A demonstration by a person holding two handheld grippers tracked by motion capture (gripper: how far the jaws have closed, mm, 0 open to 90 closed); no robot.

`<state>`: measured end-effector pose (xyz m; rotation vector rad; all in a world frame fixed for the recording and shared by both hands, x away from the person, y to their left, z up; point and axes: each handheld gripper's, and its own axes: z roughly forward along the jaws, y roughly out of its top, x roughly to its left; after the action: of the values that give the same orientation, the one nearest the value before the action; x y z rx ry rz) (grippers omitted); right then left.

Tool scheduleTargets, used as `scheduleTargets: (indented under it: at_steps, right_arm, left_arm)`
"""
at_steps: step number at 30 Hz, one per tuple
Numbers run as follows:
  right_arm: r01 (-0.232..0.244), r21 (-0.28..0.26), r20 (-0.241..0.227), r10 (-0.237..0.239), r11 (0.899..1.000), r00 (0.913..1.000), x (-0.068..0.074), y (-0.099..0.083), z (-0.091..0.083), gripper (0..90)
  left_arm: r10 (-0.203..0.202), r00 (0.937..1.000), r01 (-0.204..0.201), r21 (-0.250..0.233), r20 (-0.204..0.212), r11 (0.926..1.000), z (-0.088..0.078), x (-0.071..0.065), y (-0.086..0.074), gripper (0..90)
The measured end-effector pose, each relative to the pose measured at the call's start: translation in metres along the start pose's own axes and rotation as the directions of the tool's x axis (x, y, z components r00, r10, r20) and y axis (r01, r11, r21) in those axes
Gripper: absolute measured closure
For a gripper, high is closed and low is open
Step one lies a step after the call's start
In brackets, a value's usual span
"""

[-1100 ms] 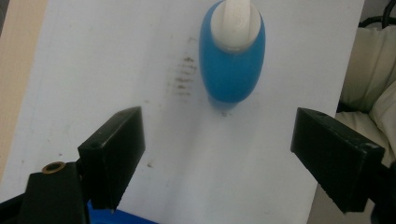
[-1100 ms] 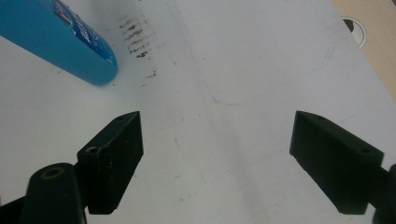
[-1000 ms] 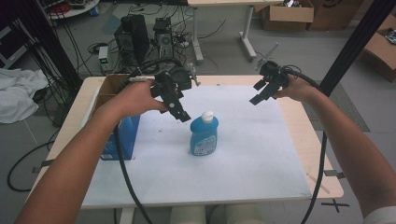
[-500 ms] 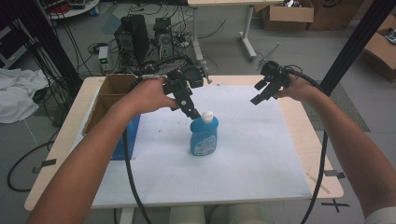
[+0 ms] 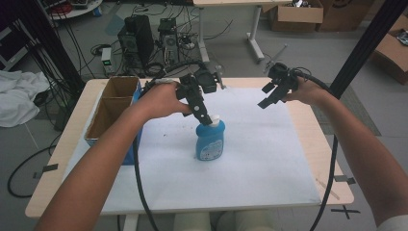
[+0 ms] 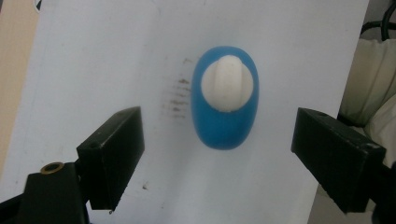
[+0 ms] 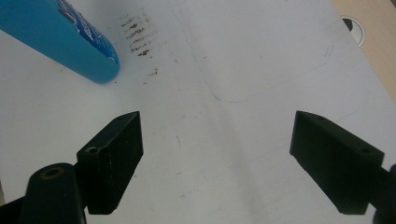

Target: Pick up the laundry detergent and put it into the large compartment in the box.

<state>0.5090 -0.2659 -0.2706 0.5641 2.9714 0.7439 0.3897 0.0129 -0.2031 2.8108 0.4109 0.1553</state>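
A blue bottle (image 5: 210, 141) with a white cap (image 5: 213, 120) stands upright near the middle of the white sheet. My left gripper (image 5: 206, 117) hangs just above its cap and points down at it. From the left gripper view I look straight down on the bottle (image 6: 224, 98), and my left gripper (image 6: 233, 151) is open with a jaw on each side of it, not touching. My right gripper (image 5: 267, 97) is held in the air over the back right of the sheet. In the right gripper view my right gripper (image 7: 219, 161) is open and empty, with the bottle (image 7: 60, 39) at upper left.
An open cardboard box with blue sides (image 5: 111, 113) stands at the left of the table (image 5: 318, 142). Dark smudges mark the white sheet (image 7: 138, 32) near the bottle. Cables trail from both grippers over the front edge.
My left gripper has moved right and down from near the box until it is over the bottle's cap. The right gripper has barely moved.
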Motion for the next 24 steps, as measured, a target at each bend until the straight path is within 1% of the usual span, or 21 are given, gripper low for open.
scheduleTargets:
  at_steps: [7, 8, 10, 14, 15, 17, 19, 24]
  right_arm:
    - [0.001, 0.003, 0.000, -0.001, 1.000, 1.0000, 0.001, 0.002, 0.000, 17.2]
    - [0.001, 0.004, -0.001, -0.001, 1.000, 1.0000, 0.000, 0.002, 0.000, 17.2]
    - [0.000, 0.004, -0.001, 0.000, 1.000, 1.0000, 0.000, 0.002, 0.000, 17.2]
    - [0.000, 0.002, -0.002, 0.000, 1.000, 1.0000, 0.000, 0.001, 0.000, 17.2]
    - [0.000, 0.003, -0.002, 0.000, 1.000, 1.0000, 0.000, 0.001, 0.000, 17.2]
    - [0.000, 0.003, -0.002, 0.000, 1.000, 1.0000, 0.000, 0.001, 0.000, 17.2]
    - [0.000, 0.003, -0.002, 0.000, 1.000, 1.0000, 0.000, 0.001, 0.000, 17.2]
    - [0.001, 0.002, -0.003, -0.001, 1.000, 1.0000, 0.000, 0.001, 0.000, 17.2]
  left_arm:
    - [0.013, 0.9997, -0.013, 0.017, 0.019, 0.9998, 0.010, -0.003, 0.008, 17.8]
    - [0.021, 0.9994, -0.022, 0.027, 0.026, 0.9994, 0.013, -0.003, 0.010, 17.8]
    - [0.015, 0.9995, -0.016, 0.029, 0.029, 0.9994, 0.017, -0.003, 0.011, 17.8]
    - [0.022, 0.9993, -0.023, 0.043, 0.029, 0.9988, 0.020, -0.002, 0.014, 17.9]
    - [0.014, 0.9993, -0.015, 0.035, 0.035, 0.9993, 0.022, -0.003, 0.015, 17.9]
    - [0.014, 0.9991, -0.015, 0.031, 0.041, 0.9994, 0.024, -0.002, 0.016, 17.8]
    - [0.012, 0.9990, -0.014, 0.041, 0.044, 0.9990, 0.027, -0.002, 0.017, 17.8]
    - [0.007, 0.9987, -0.009, 0.044, 0.051, 0.9990, 0.034, -0.001, 0.017, 17.8]
